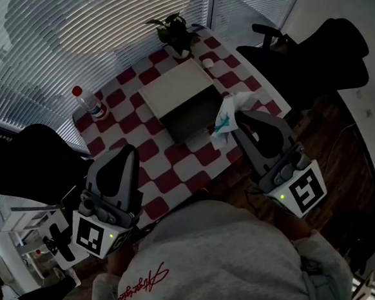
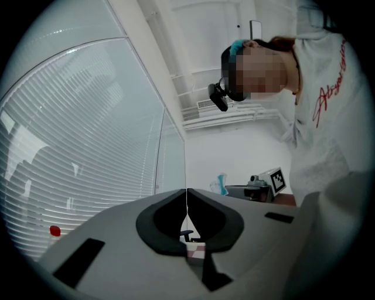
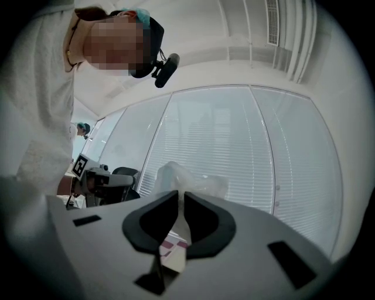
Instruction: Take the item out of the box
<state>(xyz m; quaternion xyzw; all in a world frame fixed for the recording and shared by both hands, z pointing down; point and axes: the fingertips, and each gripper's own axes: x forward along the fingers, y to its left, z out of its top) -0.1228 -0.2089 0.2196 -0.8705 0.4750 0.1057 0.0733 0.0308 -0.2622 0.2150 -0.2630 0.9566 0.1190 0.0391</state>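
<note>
Across the red-and-white checked counter [image 1: 195,171], at its middle, an open box [image 1: 191,116] with pale lid folded back and a dark inside, seemingly emptied. Nearer the body on the left, the left hand-held gripper [image 1: 133,151], jaws pressed together on nothing, parked well apart from the box. On the other side, the right hand-held gripper [image 1: 238,119], jaws drawn almost together and pinching a fold of the item [image 1: 227,116], a crumpled white plastic wrapper or bag with teal print. Hangs from the jaw tips just beside the box's right edge, out of the box already by the look of it, apparently raised off the counter rather than lying on it. Looks very light, soft and limp, with no stiffness to push or lever against, and probably slippery in the way of thin film. Best taken by a bunched fold, as here, not by a single thin layer prone to sliding free or tearing; firm pinch, gentle pull. Unlikely to suffer from a drop
</note>
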